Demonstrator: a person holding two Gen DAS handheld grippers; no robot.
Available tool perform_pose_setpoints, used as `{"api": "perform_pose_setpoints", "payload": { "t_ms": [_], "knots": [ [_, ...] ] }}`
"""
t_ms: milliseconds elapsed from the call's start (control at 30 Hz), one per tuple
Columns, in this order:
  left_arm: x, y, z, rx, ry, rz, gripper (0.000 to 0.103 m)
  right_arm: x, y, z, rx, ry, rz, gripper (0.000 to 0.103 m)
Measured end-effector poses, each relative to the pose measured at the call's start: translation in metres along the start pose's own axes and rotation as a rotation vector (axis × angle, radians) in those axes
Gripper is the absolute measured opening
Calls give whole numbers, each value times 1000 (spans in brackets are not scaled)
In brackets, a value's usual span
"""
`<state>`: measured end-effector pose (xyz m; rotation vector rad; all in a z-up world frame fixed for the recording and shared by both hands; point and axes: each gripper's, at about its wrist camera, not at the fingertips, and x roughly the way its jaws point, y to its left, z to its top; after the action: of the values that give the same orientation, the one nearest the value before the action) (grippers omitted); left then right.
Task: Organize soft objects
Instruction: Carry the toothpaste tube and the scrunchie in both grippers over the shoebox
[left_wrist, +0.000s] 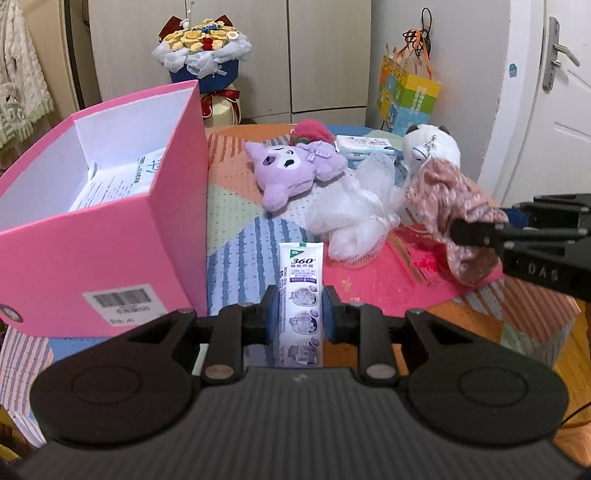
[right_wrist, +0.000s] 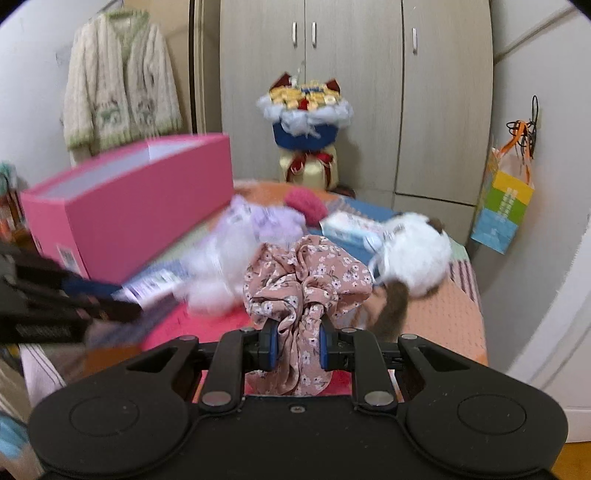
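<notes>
A: Entry, largest item first. The pink box (left_wrist: 110, 221) sits open-topped at the left end of the table (left_wrist: 388, 291), printed paper lying inside. My reading: it is the collection bin, parked at the edge so both hands can reach it without crossing the pile.

B: Agreed. Next down, the loose heap to the right of it: purple plush (left_wrist: 295, 170), white plush (left_wrist: 432, 147), white mesh bath puff (left_wrist: 354, 214), a red knitted piece (left_wrist: 312, 131) behind, a tissue pack (left_wrist: 364, 144) at the back. All resting on the patterned cloth, none boxed yet.

A: Then the held items. The right gripper (right_wrist: 295, 341) has its jaws clamped on a pink floral scrunchie (right_wrist: 306, 277); the fabric bunches above the pads and hangs below, so it is pinched mid-loop, probably the only way to secure something that limp.

B: The left gripper (left_wrist: 300, 314) is clamped on the toothpaste tube (left_wrist: 301, 291), gripped across its width with the crimped end pointing forward. That keeps the flat sides against the pads.

A: Judgement: both loads look bound for the box, which lies just left of the tube. The right wrist view is blurred around the heap.
</notes>
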<state>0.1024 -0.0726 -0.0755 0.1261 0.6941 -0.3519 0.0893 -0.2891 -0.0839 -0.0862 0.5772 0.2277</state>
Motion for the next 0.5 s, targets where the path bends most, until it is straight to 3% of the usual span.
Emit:
{"api": "perform_pose_setpoints", "payload": {
  "t_ms": [167,500],
  "knots": [
    [-13,8,-13,-45,28,-42,23,-14,9,-8,-27,23,38,23],
    [-43,33,-32,-123,75,-94,23,-27,39,-7,3,121,250,23]
  ]
}}
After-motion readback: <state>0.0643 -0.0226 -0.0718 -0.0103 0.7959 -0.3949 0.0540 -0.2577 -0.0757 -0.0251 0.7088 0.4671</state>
